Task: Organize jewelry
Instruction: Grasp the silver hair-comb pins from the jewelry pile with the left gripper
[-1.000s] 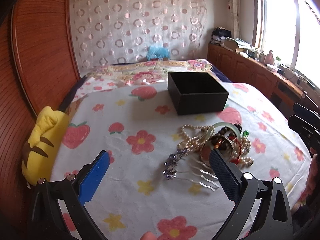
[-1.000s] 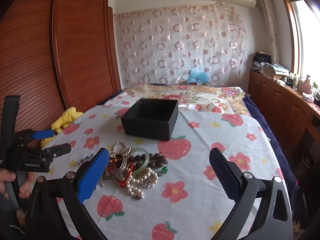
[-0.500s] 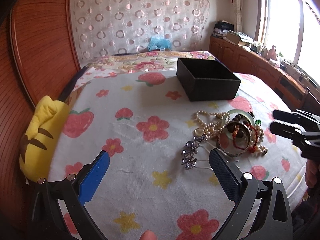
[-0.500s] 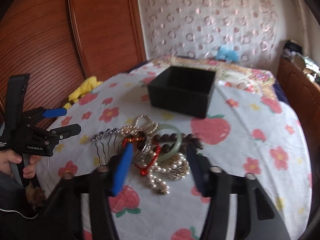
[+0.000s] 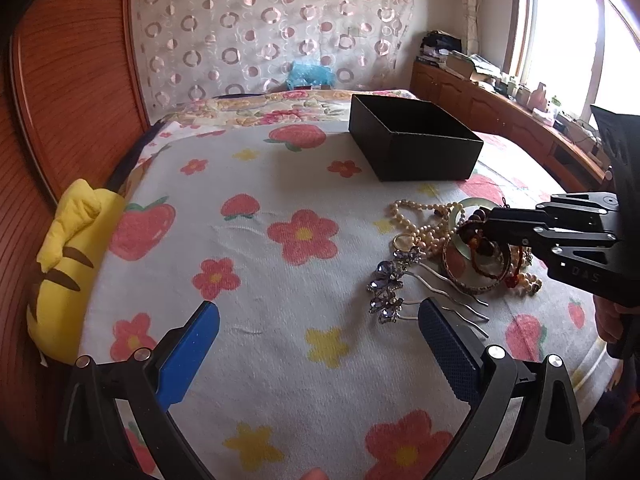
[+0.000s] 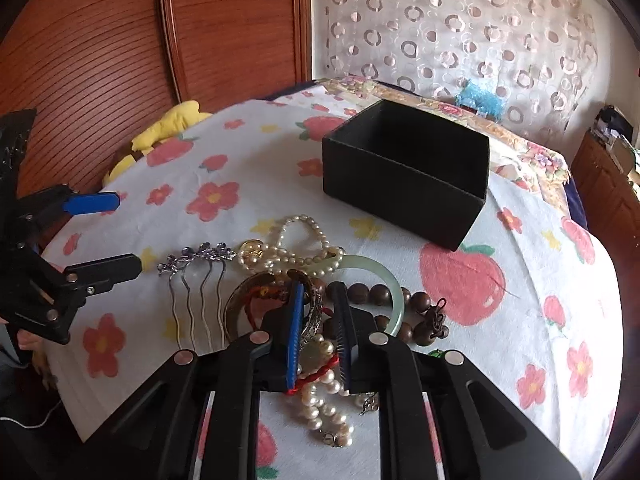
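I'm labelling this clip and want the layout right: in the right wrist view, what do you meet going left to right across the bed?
left gripper → silver hair comb → right gripper, closing around the metal bangle → brown bead bracelet

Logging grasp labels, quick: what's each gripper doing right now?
Left gripper: open, holding nothing, above the cloth.
Right gripper: nearly shut around the silver bangle in the jewelry pile; firm grip cannot be told.

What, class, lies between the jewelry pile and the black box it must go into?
Nothing visible: only bare flowered cloth separates the jewelry pile from the open black box. The right gripper is already down in the pile.
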Action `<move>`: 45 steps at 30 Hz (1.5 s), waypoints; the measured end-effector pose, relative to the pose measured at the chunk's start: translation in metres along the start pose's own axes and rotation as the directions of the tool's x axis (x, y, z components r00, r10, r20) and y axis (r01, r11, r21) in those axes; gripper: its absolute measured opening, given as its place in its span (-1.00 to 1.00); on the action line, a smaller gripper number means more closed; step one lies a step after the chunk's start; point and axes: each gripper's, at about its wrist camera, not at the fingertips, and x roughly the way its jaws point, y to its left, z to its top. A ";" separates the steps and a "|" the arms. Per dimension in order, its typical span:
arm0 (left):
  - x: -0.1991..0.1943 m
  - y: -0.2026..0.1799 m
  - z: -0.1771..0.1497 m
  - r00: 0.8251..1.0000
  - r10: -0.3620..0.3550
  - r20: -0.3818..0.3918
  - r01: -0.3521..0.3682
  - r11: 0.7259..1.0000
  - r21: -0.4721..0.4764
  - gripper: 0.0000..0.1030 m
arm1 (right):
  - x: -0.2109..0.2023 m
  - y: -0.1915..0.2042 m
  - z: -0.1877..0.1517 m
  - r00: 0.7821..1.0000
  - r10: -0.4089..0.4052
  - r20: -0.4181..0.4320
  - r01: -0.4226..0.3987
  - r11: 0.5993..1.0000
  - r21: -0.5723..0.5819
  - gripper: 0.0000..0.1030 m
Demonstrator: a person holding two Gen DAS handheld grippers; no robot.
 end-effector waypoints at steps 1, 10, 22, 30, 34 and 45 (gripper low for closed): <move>0.001 0.000 0.000 1.000 -0.001 -0.001 0.001 1.000 -0.002 0.86 | 0.001 -0.001 0.001 1.000 -0.001 -0.003 0.001 1.000 0.001 -0.68; 0.003 -0.011 0.000 1.000 -0.011 -0.005 0.012 1.000 0.022 0.86 | -0.007 0.002 0.003 1.000 -0.004 0.009 0.005 0.999 -0.051 -0.90; 0.023 -0.024 0.016 0.992 -0.104 -0.066 0.109 0.991 0.076 0.13 | -0.054 -0.013 0.007 0.991 -0.011 0.134 0.012 1.000 -0.007 -0.90; 0.042 -0.026 0.023 0.974 -0.185 -0.127 0.192 0.981 0.041 -0.39 | -0.071 -0.017 0.009 0.984 -0.020 0.179 0.020 1.000 0.007 -0.90; 0.043 -0.027 0.023 0.973 -0.190 -0.129 0.197 0.980 0.038 -0.57 | -0.076 -0.018 0.009 0.981 -0.020 0.191 0.019 1.000 0.009 -0.90; 0.002 -0.025 0.038 0.994 -0.097 0.045 0.095 0.995 0.043 -0.62 | -0.080 -0.029 0.011 0.977 -0.045 0.207 0.038 0.999 0.036 -0.90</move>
